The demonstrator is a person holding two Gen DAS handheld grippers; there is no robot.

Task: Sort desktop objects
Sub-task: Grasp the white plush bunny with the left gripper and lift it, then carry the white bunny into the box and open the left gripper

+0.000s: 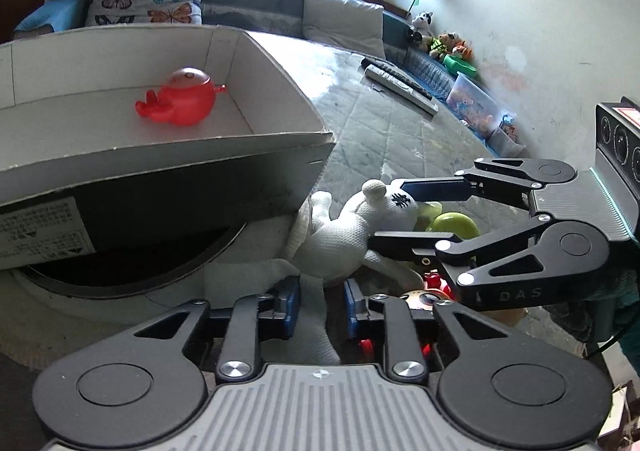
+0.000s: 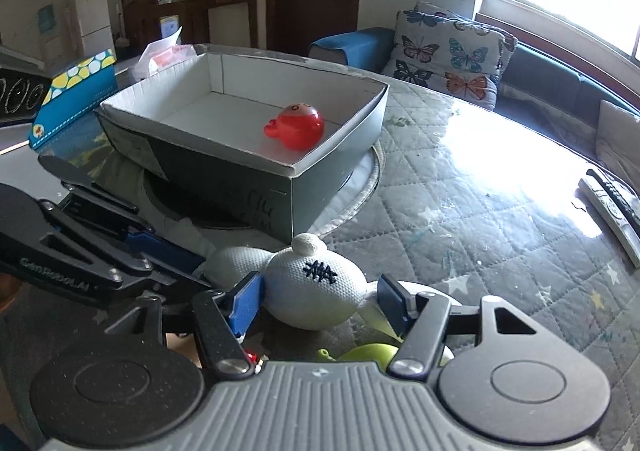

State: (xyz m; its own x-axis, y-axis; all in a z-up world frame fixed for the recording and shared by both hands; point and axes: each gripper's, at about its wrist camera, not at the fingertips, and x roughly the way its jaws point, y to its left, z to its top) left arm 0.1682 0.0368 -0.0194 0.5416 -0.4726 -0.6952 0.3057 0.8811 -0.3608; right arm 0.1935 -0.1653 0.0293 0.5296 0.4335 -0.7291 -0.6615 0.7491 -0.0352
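The white plush toy (image 2: 316, 287) lies on the counter (image 2: 480, 187) at lower centre, its head between the spread right tool (image 2: 320, 303). The left tool (image 1: 320, 299) straddles its body, not quite closed. The box (image 2: 340, 155) sits above, further back.

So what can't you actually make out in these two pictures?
- Plush toy: its lower body, hidden by the left gripper in the left view and by that gripper's fingers in the right view.
- Green toy: mostly covered by the right gripper; shape unclear.
- Small red and brown items: only slivers show between the gripper links.
- Box label: print too small to read.
- Remote: cut by the right view's edge.
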